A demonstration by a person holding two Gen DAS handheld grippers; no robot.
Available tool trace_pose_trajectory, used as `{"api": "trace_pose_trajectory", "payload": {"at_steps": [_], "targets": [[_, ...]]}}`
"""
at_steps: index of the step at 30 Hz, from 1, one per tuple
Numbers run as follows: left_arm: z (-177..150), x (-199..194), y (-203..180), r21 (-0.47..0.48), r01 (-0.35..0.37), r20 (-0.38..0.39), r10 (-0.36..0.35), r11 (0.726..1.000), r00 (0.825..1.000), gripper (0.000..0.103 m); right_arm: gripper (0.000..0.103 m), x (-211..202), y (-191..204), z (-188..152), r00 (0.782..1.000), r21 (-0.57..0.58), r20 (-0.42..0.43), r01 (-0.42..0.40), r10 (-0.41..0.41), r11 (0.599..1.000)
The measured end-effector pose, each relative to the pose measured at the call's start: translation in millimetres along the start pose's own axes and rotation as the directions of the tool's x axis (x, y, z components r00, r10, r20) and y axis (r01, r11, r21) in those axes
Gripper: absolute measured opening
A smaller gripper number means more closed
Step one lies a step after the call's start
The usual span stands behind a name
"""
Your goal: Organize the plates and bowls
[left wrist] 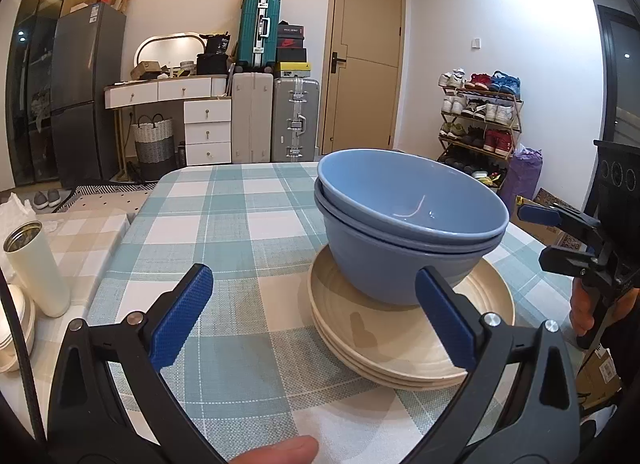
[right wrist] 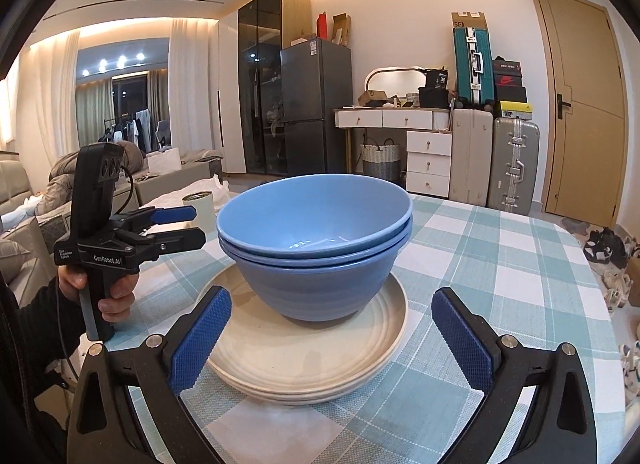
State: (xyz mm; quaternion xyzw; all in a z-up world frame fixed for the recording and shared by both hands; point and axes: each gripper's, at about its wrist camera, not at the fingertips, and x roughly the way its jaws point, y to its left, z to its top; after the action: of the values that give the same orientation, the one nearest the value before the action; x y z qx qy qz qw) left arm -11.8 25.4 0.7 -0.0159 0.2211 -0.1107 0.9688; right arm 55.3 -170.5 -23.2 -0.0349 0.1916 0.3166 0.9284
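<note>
Jaws of both our grippers — left gripper (left wrist: pixel 314 314), right gripper (right wrist: pixel 332 336) — stand released, grasping nothing. Two nested blue bowls (right wrist: pixel 316 240) sit empty on stacked cream plates (right wrist: pixel 312 368) on the counter (right wrist: pixel 500 264); plate count unclear.

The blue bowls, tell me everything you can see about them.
Two blue bowls are nested one inside the other, upright, and look like smooth glazed ceramic with a faint shine inside. The top one appears empty. They stand on a stack of cream ridged plates on the checked tablecloth, slightly off the plates' centre. Both tongs are open and touch neither bowl.
</note>
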Motion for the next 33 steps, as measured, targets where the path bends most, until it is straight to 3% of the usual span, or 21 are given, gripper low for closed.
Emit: {"api": "trace_pose_trajectory", "payload": {"at_steps": [33], "targets": [[-1.2,2.9,-0.7,0.014,-0.008,0.000,0.008,1.000,1.000,0.101,0.102,-6.9,3.8,-8.6,0.999,-0.019,0.040,-0.010,0.011,1.000]]}}
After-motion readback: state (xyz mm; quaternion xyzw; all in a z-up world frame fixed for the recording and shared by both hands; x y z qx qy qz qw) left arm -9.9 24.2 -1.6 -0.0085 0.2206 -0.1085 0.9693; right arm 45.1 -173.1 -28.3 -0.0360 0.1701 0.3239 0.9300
